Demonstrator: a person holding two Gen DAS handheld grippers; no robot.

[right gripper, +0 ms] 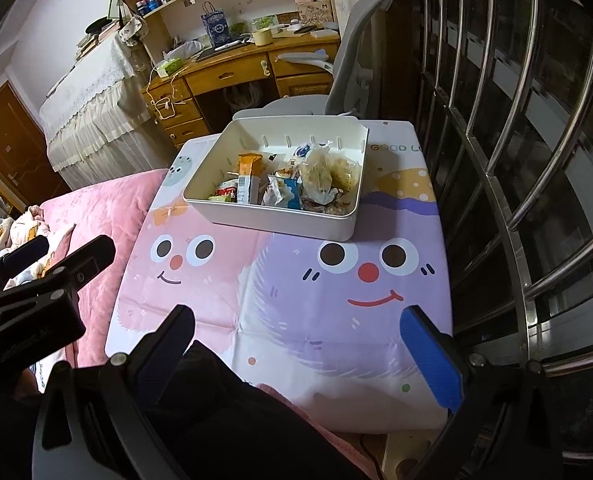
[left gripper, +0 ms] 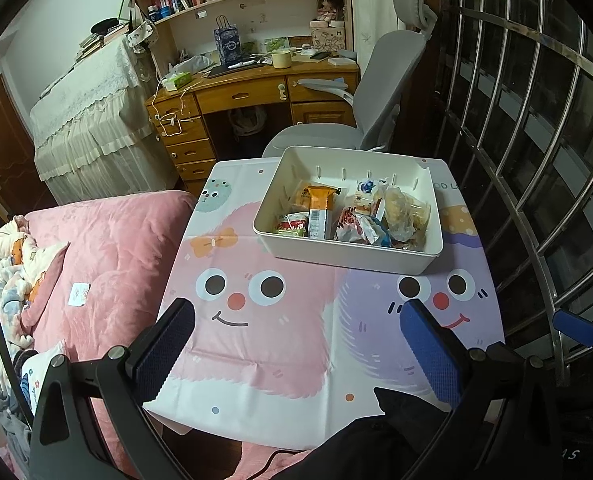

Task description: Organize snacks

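Bin, white plastic, sits upper centre of both views on the cartoon tablecloth, holding the snacks: orange packet upright at its left, clear bag of crackers at right, more wrappers between. Left gripper at the bottom of its frame, jaws spread wide, nothing between them, above the pink face. Right gripper likewise wide apart and empty, low over the purple face. Both well short of the bin. Pink blanket at left, desk upper centre.
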